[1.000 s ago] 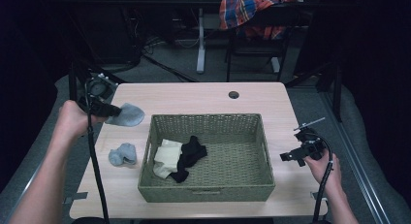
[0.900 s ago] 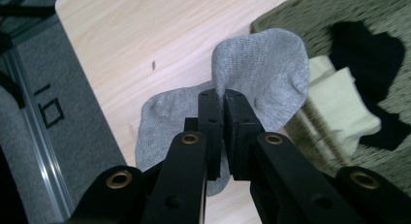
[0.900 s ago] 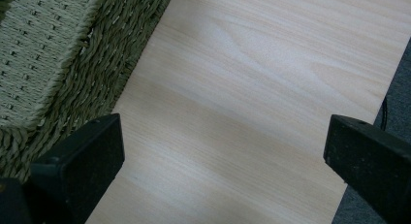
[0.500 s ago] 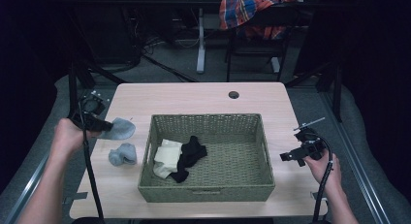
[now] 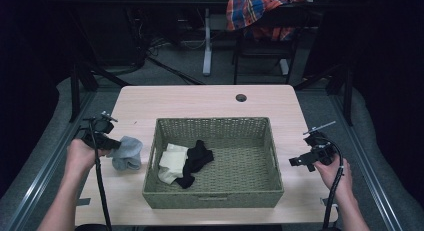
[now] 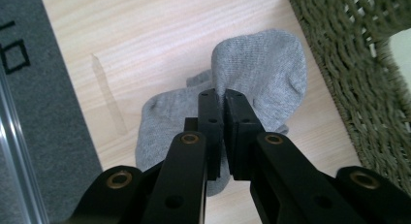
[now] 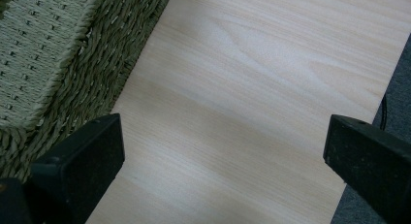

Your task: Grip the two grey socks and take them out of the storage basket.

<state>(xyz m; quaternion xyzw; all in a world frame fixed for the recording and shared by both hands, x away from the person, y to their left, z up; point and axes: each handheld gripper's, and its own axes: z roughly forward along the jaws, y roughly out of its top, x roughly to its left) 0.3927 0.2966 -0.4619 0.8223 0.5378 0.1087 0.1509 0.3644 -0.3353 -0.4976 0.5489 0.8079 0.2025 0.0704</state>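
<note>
Left gripper [image 5: 114,143]: jaws pressed together on the upper grey sock [image 6: 261,73], at the near-left of the wicker basket [image 5: 212,200]. One second ago this sock hung from the jaws farther back along the basket's left side, apart from a second grey sock [image 6: 160,122] lying on the table [image 5: 200,98]. Now the two overlap, carried one on top, just beside the basket's left wall.

Judgement: the pair is being gathered left of the basket; whether it then goes in cannot be told.

Inside the basket, left half: cream sock [image 5: 171,162] and black sock [image 5: 196,160], touching, unchanged from the earlier frames.

Right gripper [image 5: 306,159]: jaws wide apart, holding nothing, over bare table right of the basket, same place as before.
</note>
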